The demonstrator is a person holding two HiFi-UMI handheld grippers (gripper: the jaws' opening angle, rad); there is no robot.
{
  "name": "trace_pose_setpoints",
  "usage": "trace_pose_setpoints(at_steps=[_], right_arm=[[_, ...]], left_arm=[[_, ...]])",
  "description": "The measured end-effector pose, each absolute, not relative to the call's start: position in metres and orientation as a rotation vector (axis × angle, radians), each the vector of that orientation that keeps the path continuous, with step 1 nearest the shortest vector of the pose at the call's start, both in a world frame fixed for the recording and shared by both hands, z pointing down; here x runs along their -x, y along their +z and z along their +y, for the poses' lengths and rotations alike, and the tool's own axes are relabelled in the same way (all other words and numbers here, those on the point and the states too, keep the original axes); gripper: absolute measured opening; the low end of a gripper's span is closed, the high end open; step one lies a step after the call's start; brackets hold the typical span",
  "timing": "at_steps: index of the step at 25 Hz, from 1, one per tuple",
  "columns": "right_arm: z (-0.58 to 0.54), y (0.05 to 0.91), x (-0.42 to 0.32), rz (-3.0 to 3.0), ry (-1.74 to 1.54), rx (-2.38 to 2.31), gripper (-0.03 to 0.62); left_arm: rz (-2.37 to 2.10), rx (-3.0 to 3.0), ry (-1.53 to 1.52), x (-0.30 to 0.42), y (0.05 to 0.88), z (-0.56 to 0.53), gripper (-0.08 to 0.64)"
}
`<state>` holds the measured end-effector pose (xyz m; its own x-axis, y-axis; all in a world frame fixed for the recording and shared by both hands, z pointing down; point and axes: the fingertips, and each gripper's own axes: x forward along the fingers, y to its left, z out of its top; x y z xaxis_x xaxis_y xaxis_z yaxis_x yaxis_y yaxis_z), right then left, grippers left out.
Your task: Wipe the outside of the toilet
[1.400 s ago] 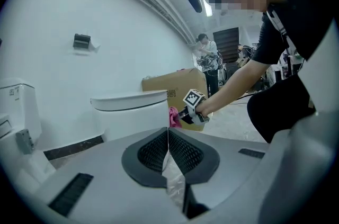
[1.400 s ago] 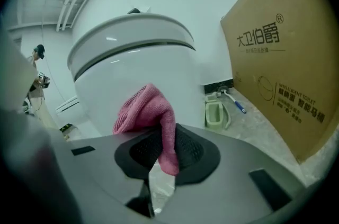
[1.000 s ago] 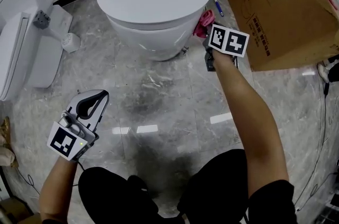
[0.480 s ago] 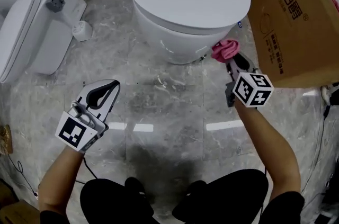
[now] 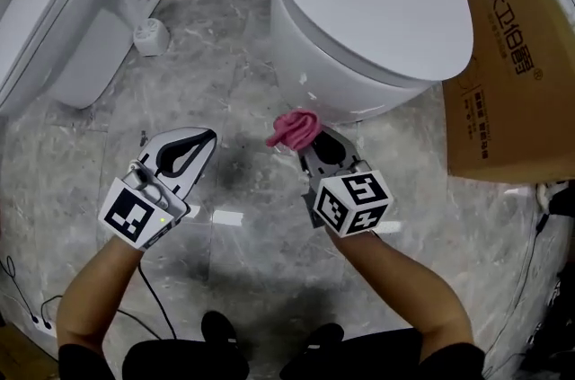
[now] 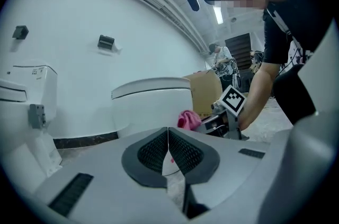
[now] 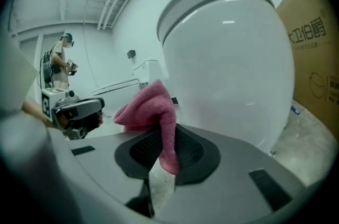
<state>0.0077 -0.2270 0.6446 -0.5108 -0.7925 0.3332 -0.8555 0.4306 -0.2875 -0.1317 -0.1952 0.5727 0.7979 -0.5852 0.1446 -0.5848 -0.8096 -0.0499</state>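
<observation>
Low beside the white ceramic toilet (image 5: 359, 28), lid down, I hold my right gripper (image 5: 314, 152) clenched on a pink knitted cloth (image 5: 293, 128), the bunch poised just beside the lower front of the bowl. No view settles whether cloth and ceramic are touching. My left gripper (image 5: 202, 140) hangs well apart over the grey marbled floor (image 5: 225, 100), its jaws pressed together on nothing. The danger from here, as I judge it, lies in the grip: the right gripper view shows only a narrow fold of the cloth (image 7: 151, 112) pinched between the dark pads, the rest heaped loosely above them. A firm drag along the smooth bowl (image 7: 228, 69) could pull that fold free. If the bunch shifts aside, the hard jaw tips could meet the glaze instead of the fabric. The head view hides that fold under the gripper's body, yet it alone lays out the scene from above: the brown cardboard box (image 5: 508, 73) close on the toilet's far side and a second white toilet (image 5: 54, 28) off to the left. The left gripper view adds the side-on picture, with the cloth (image 6: 188, 118) at the height of the bowl's lower wall and not the rim.
</observation>
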Motion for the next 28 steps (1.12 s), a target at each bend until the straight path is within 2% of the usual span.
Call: trace_pose_setpoints(at_steps=[6,10,14,28], right_arm=[[-0.285,0.676,0.036,-2.485,0.816,-1.653,0.075],[-0.309,0.692,0.046,-2.445,0.960,-1.746,0.075],[-0.321,0.711,0.039,-2.356,1.206,-1.843,0.075],[-0.307,0.715,0.010,-2.320,1.387,-1.834,0.075]], left_arm=[[0.961,2.955,-0.179,0.146,0.583,-0.195,0.017],[0.952,2.993,-0.244,0.149,0.602,-0.182,0.017],[0.934,3.026,-0.277,0.149,0.607,-0.175,0.017],[0.847,3.041,-0.304,0.136,0.615,-0.171,0.017]])
